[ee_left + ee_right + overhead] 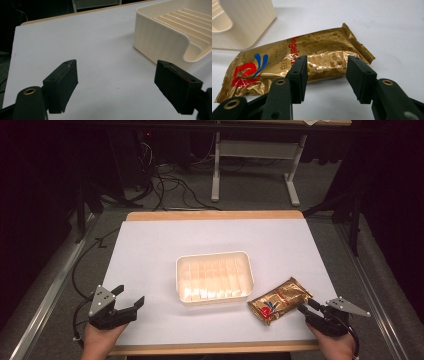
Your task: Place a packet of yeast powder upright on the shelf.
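Sitting wide apart, left tongs (115,85) hold nothing; right tongs (325,77) gape at the gold packet (294,62), contact unclear.

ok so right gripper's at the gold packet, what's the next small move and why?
Probably ease the right gripper forward a little, then close. Its jaws stand open with the gold packet lying flat on the table just beyond their tips, not yet between them. The cream tray sits empty beside the packet, a likely drop spot. The left gripper is open over bare table.
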Demonstrator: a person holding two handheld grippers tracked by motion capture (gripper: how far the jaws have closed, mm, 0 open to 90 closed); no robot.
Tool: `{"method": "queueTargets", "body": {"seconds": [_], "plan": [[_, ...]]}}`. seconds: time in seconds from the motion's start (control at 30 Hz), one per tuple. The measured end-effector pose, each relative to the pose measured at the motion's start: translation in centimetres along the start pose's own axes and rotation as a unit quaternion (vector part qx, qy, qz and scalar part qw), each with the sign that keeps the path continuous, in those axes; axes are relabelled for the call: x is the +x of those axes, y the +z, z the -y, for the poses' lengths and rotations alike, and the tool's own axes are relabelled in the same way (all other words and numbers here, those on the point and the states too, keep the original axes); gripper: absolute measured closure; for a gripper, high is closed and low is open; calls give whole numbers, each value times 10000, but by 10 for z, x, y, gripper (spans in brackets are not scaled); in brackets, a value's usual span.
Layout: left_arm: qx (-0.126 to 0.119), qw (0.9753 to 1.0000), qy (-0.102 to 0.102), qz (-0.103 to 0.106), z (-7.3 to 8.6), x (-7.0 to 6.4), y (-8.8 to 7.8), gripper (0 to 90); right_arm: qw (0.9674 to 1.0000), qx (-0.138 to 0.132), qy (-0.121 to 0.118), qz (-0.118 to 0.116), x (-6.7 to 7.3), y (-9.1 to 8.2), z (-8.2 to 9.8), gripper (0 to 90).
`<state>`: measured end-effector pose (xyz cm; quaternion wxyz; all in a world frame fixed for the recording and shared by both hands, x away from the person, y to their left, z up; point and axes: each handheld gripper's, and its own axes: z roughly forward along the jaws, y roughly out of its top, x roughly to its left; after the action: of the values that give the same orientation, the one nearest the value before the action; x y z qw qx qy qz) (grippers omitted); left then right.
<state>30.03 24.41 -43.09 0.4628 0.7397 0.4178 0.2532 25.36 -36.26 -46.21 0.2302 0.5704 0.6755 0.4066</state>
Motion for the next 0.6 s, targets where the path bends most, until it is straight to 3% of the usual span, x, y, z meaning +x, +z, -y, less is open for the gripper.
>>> {"method": "queueTargets", "body": {"seconds": [0.6], "plan": [[12, 10000, -12, 18, -1, -4, 2, 196, 9999, -6, 31, 127, -6, 3, -2, 413]]}}
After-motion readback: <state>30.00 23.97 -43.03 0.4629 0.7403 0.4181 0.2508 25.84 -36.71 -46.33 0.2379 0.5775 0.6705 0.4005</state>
